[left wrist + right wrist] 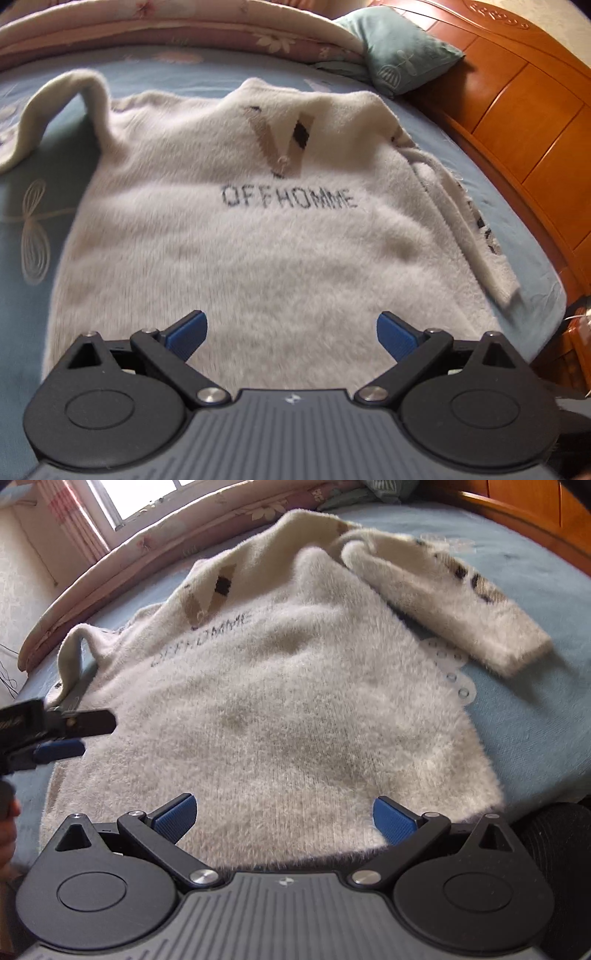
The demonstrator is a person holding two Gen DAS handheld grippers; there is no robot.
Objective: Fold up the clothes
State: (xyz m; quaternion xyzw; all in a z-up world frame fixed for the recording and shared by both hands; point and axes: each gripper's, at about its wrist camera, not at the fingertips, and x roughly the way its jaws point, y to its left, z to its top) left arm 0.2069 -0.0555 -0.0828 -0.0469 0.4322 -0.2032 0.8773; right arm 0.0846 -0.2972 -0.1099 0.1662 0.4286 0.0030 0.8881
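Blue-sheeted bed (pixel 461 155) — fuzzy white sweater (pixel 258 240), teal pillow (pixel 402 48), floral quilt (pixel 184 29).

Before you: a blue bedsheet (pixel 55 229), a teal pillow (pixel 402 51), a floral quilt (pixel 147 26), a wooden headboard (pixel 524 96), and a window (pixel 147 494).

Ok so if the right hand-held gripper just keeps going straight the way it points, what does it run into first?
Most likely the white sweater spread on the bed. The right hand-held gripper is open over its lower hem, aimed along the body toward the collar. Height above the fabric is unclear.
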